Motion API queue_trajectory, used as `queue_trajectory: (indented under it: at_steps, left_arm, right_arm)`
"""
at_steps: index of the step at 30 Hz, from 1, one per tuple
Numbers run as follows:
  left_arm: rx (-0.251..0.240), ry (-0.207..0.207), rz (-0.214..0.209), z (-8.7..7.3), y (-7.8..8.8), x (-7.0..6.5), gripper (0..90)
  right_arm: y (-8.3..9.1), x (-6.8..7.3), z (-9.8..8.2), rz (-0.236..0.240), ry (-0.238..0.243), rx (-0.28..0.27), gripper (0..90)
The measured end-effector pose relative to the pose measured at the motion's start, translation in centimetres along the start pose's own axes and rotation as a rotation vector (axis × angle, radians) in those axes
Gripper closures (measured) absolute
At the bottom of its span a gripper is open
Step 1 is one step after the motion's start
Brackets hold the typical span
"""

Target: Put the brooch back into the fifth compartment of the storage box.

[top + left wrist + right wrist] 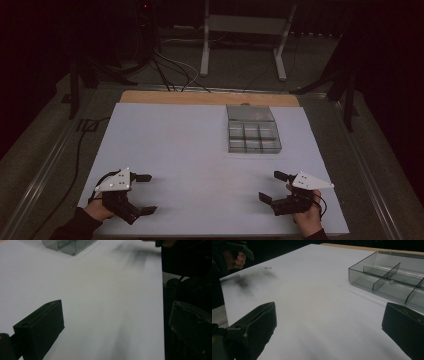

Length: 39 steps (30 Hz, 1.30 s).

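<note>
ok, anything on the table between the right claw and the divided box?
Nothing visible. The right claw is open at the near edge of the white table, and the clear box sits farther back with bare surface between them. One tiny object lies far off toward the left claw.

Matt white sheet (190, 150); glossy clear-plastic box (252, 131)

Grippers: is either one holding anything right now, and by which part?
Nothing is held. The left gripper and the right gripper both stand open over the white sheet, jaws wide apart with nothing between them. The clear divided box sits untouched.
</note>
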<state>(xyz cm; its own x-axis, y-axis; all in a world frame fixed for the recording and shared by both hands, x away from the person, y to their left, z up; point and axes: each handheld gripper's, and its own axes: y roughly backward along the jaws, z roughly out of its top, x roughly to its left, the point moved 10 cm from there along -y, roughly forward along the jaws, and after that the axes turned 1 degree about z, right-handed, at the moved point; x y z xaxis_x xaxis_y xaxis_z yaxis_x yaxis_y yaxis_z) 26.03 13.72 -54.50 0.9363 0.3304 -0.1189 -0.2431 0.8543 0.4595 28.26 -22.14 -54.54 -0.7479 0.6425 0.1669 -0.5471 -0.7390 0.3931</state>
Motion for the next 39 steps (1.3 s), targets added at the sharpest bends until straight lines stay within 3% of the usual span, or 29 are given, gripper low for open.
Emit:
queue_trajectory:
  at_steps: [12, 18, 26, 32, 39]
  left_arm:
    - [-0.029, -0.011, 0.046, 1.2, 1.6, 1.6, 1.1]
    - [-0.066, 0.003, 0.106, 1.7, 3.1, 3.3, 1.1]
    - [-0.077, 0.018, 0.164, 1.4, 4.9, 5.1, 1.1]
    - [-0.074, 0.056, 0.2, 0.5, 6.1, 6.9, 1.2]
    - [-0.038, 0.13, 0.229, -1.7, 6.2, 9.1, 1.8]
  right_arm:
    - [0.1, 0.0, 0.0, 0.002, -0.005, -0.001, 0.0]
    - [0.1, 0.0, 0.0, 0.002, -0.007, -0.001, 0.0]
    - [0.1, 0.1, -0.1, 0.005, -0.008, 0.001, 0.0]
    - [0.2, 0.1, -0.1, 0.003, -0.018, -0.001, 0.0]
    - [0.3, 0.0, 0.0, 0.002, -0.018, -0.007, 0.0]
